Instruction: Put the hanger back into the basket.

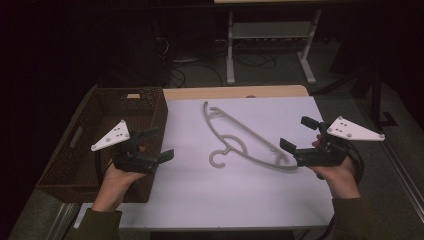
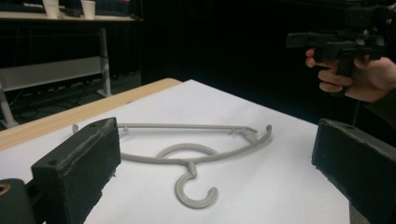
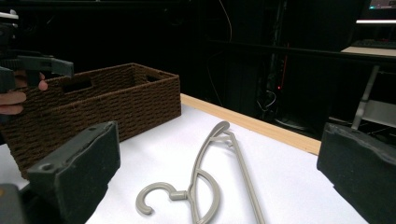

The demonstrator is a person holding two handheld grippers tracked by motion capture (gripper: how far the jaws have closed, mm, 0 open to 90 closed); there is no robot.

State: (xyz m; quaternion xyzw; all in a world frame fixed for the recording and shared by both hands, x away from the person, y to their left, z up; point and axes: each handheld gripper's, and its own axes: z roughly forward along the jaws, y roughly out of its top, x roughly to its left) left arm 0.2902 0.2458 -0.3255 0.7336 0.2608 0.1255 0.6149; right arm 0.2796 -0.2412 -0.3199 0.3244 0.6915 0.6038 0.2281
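Note:
A grey plastic hanger (image 1: pixel 260 139) lies flat on the white sheet, its hook toward the near side. My left gripper (image 1: pixel 161 142) is open, held in a hand over the right wall of a brown woven basket (image 1: pixel 125 95), left of the hanger. My right gripper (image 1: pixel 295 132) is open too, just right of the hanger's near end. In the left gripper view the hanger (image 2: pixel 191 171) lies between and beyond the black jaws, with the right gripper (image 2: pixel 327 42) farther off. In the right gripper view the hanger (image 3: pixel 185 195) lies ahead, the basket (image 3: pixel 121 93) behind it, and the left gripper (image 3: pixel 42 65) at the far left.
The white sheet (image 1: pixel 260 200) covers a table with a wooden far edge (image 1: pixel 235 92). The basket takes up the left side of the table. A white-legged desk frame (image 1: pixel 230 55) and cables stand on the dark floor beyond.

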